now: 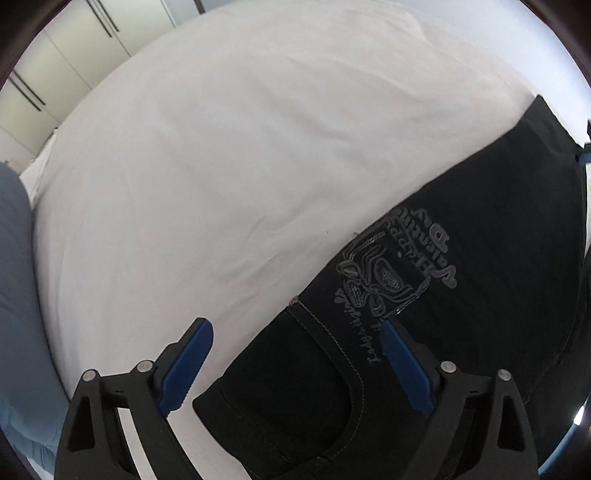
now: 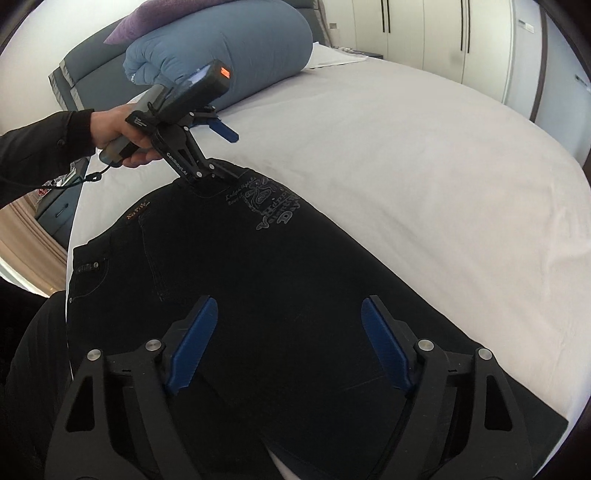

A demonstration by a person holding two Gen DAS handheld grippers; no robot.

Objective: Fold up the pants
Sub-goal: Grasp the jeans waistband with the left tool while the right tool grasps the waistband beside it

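Observation:
Black pants with a grey printed logo lie flat on the white bed sheet. In the left wrist view the pants fill the lower right. My left gripper is open, its blue fingers straddling the waist corner of the pants; it also shows in the right wrist view, held in a hand at the far waist edge. My right gripper is open and empty, hovering over the pants' leg area.
A rolled blue duvet and a purple pillow lie at the head of the bed. White wardrobes stand beyond the bed. The bed's left edge is near the person.

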